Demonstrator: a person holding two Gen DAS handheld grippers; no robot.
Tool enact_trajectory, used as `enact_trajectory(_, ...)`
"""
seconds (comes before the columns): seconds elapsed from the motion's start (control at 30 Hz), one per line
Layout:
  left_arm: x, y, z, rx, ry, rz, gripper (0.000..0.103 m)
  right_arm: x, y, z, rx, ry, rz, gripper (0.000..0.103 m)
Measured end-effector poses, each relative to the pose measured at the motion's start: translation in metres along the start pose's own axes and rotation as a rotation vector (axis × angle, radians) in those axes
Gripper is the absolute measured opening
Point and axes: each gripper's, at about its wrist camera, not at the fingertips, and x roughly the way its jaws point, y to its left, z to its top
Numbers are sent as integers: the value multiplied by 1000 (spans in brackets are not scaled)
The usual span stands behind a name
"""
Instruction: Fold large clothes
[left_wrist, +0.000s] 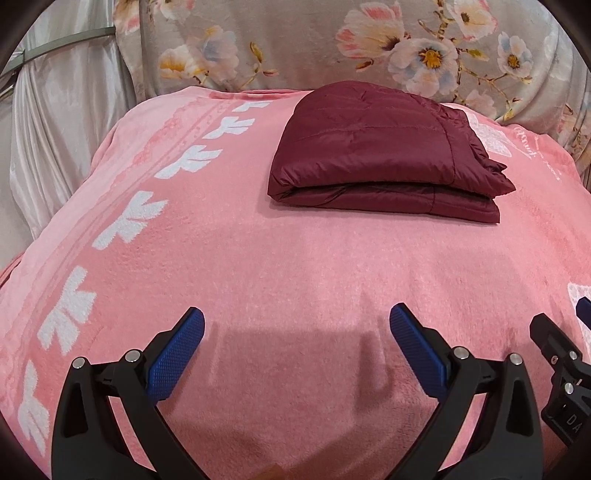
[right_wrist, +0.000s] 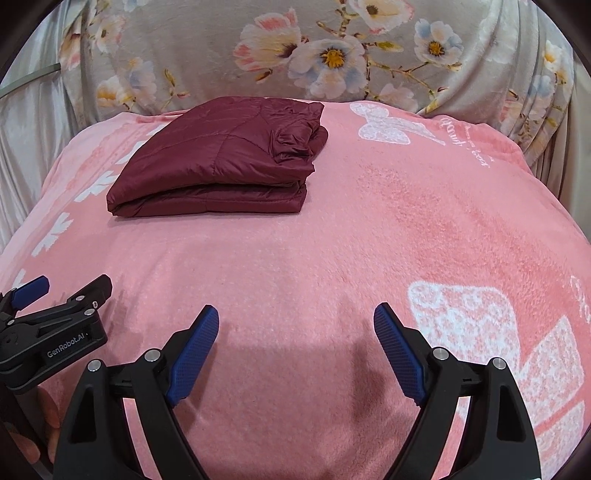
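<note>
Left wrist view: pink blanket (left_wrist: 295, 266) covers the bed; the folded maroon jacket (left_wrist: 380, 155) lies near its far edge. Left gripper (left_wrist: 297, 325) and right gripper (right_wrist: 296, 321), jaws apart and empty, hang well short of the jacket. Finish judged best by squaring loose edges.

Pink fleece blanket with white leaf prints (left_wrist: 258, 266); behind it grey floral-print fabric (left_wrist: 295, 40); left of blanket, white satin curtain (left_wrist: 55, 129).
</note>
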Motion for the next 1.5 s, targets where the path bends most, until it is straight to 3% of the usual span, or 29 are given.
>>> enact_trajectory(1.5,-15,-6,-1,13,-75,7,98,-7,6,-1,-34,-40,-1,84)
